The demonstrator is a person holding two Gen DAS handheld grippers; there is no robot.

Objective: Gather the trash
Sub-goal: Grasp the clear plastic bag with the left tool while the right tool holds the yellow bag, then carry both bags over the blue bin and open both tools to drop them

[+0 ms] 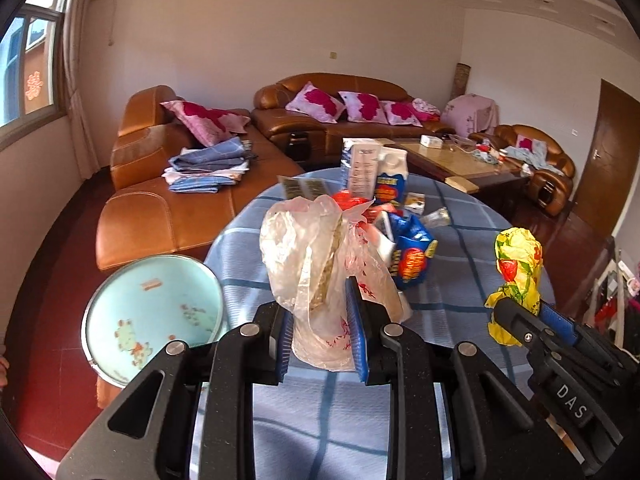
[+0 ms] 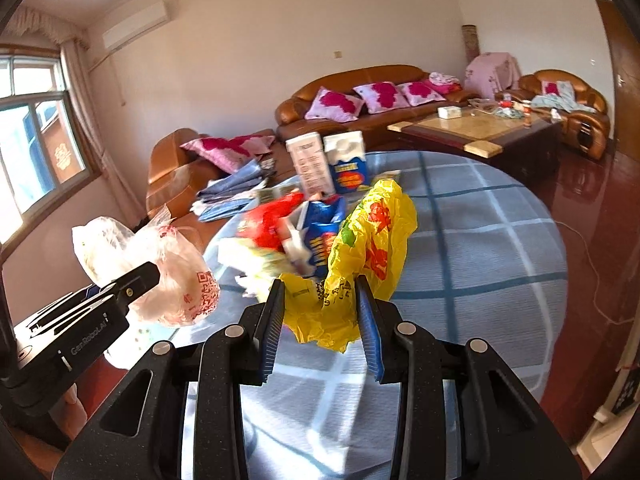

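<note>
Holding a clear bag point(image 1: 320, 280) in my left tool point(image 1: 320, 340), yellow wrapper point(image 2: 360, 248) in my right tool point(image 2: 320, 320); loose plastic could slip above the counter point(image 2: 480, 240).

Readable lettering on the two grippers

"DAS" is printed in white on the right gripper point(image 1: 554, 322); "GenRobot.AI" is printed on the left gripper point(image 2: 132, 286). A red QR code is carried by the clear plastic bag point(image 2: 176, 276).

A round surface point(image 1: 460, 248) under a blue checked cloth carries two upright cartons point(image 1: 376, 172) at its far edge, a blue snack packet point(image 1: 414, 252), a red wrapper point(image 2: 272, 220), a small glass jar point(image 1: 438, 216) lying over, and what may be crumpled paper point(image 2: 256, 264).
</note>
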